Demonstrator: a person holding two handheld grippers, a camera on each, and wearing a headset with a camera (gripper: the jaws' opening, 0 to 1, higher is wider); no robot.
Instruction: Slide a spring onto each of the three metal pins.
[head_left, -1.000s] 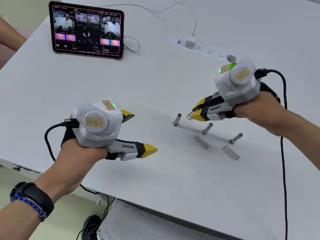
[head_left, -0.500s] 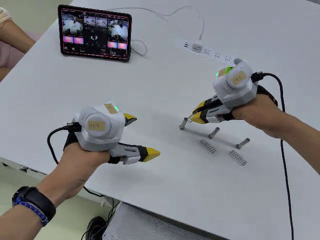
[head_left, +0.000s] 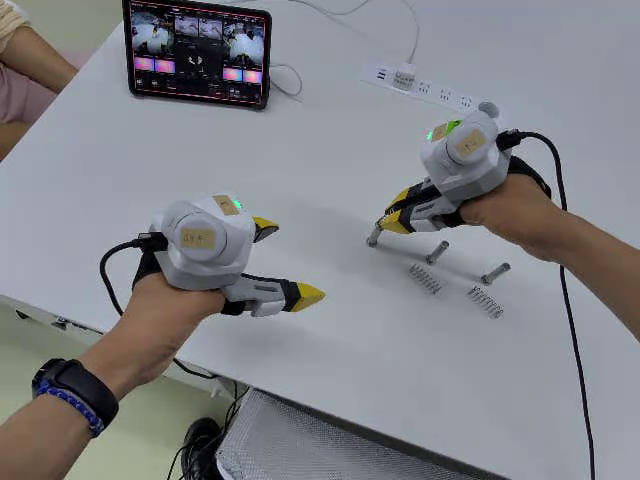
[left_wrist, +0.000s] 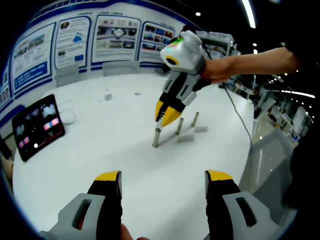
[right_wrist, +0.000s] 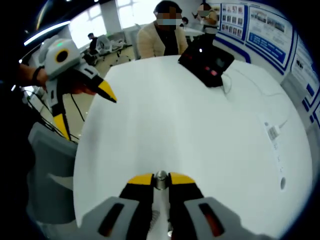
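Three short metal pins stand on the white table (head_left: 300, 150): the leftmost pin (head_left: 374, 237), a middle pin (head_left: 437, 252) and a right pin (head_left: 495, 273). My right gripper (head_left: 388, 222) is shut on a small spring (left_wrist: 160, 120), held just above the leftmost pin (left_wrist: 156, 138), with the spring's lower end at the pin's top. In the right gripper view the spring (right_wrist: 161, 175) sits pinched between the yellow tips. Two more springs (head_left: 426, 279) (head_left: 487, 301) lie flat near the other pins. My left gripper (head_left: 287, 262) hovers open, well to the left of the pins.
A tablet (head_left: 196, 52) lies at the table's far left with a cable running to a white power strip (head_left: 425, 88) at the back. A seated person (right_wrist: 162, 35) is at the table's far side. The near table edge runs just below my left hand.
My right gripper has brought the spring in over the leftmost pin. The left gripper has stayed where it was, still open. The head camera has drifted.
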